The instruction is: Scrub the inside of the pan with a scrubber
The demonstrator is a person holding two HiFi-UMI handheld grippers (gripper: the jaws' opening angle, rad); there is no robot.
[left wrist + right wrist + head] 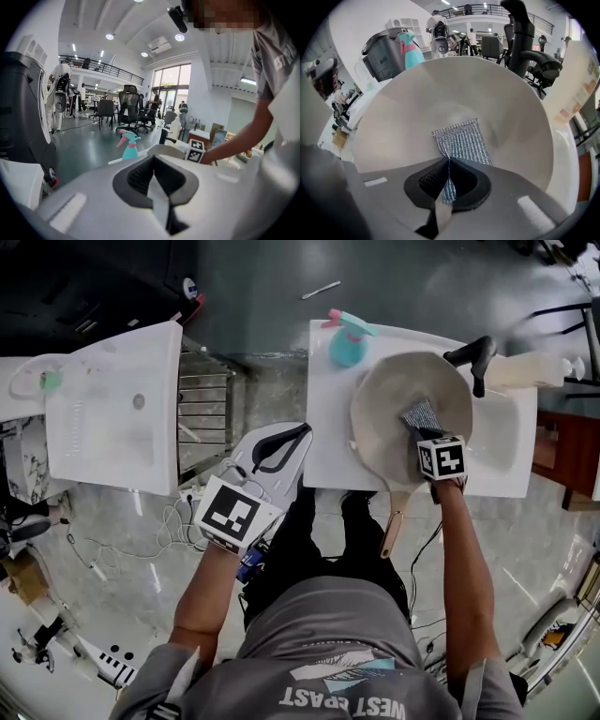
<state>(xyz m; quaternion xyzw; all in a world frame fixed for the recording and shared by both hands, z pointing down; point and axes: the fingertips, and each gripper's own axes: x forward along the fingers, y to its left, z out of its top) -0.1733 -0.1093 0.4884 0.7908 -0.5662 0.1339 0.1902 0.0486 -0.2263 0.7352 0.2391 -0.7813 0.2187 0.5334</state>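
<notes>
A beige pan (389, 404) with a wooden handle (394, 521) lies on the white table (328, 451). My right gripper (427, 434) points steeply down into it, shut on a silvery mesh scrubber (420, 414). In the right gripper view the scrubber (461, 139) hangs flat from the closed jaws (448, 161) against the pan's inner wall (408, 112). My left gripper (279, 454) hovers off the table's left front corner, clear of the pan. Its jaws (152, 180) meet with nothing between them. The pan's rim (164, 149) shows ahead in the left gripper view.
A teal spray bottle (347, 343) with a pink trigger stands behind the pan. A black handle (473, 360) and a white bottle (530, 369) lie at the back right. A second white table (112, 418) and a metal rack (202, 418) are to the left.
</notes>
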